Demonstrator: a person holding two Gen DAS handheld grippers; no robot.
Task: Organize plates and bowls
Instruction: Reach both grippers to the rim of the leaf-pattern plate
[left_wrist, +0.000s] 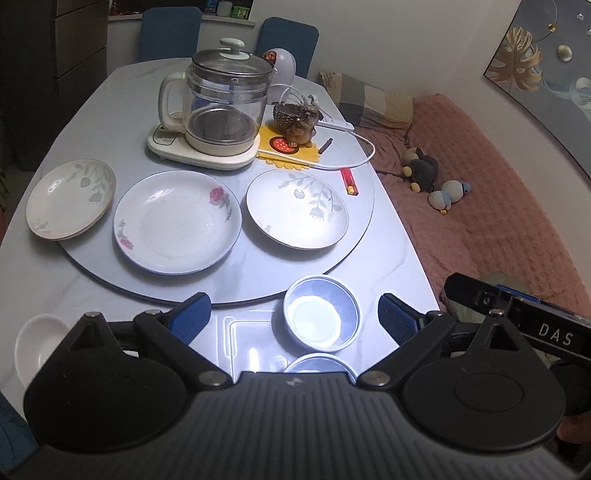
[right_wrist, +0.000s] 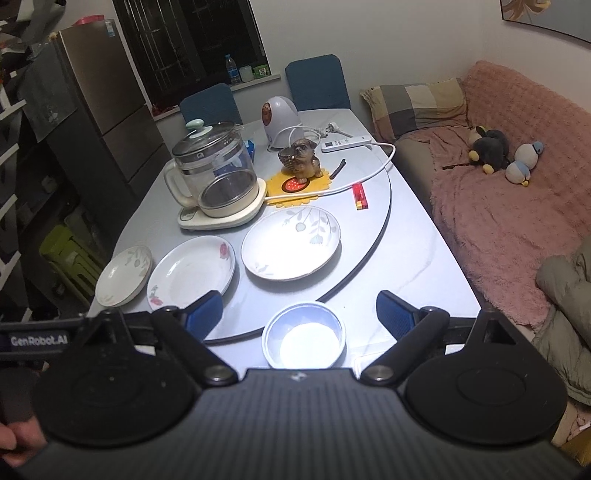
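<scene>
Three plates lie on the round turntable (left_wrist: 354, 236): a small leaf-patterned plate (left_wrist: 70, 199) at the left, a rose-patterned plate (left_wrist: 177, 221) in the middle, and a grey-flower plate (left_wrist: 297, 210) at the right. They show again in the right wrist view (right_wrist: 123, 275) (right_wrist: 192, 271) (right_wrist: 291, 242). A pale blue bowl (left_wrist: 321, 317) (right_wrist: 304, 336) stands on the table in front of the turntable. A second bowl rim (left_wrist: 319, 363) peeks out nearer me, and a white bowl (left_wrist: 37, 343) sits at the left edge. My left gripper (left_wrist: 293, 319) and right gripper (right_wrist: 299, 317) are both open and empty, hovering above the blue bowl.
A glass kettle (left_wrist: 221, 107) on its base, a dog figurine (left_wrist: 299, 122) on a yellow mat, a white power strip with cable (right_wrist: 345, 144), a red lighter (left_wrist: 349, 181) and a white appliance (right_wrist: 279, 116) stand behind the plates. A pink sofa (right_wrist: 509, 206) runs along the right. Two blue chairs stand at the far end.
</scene>
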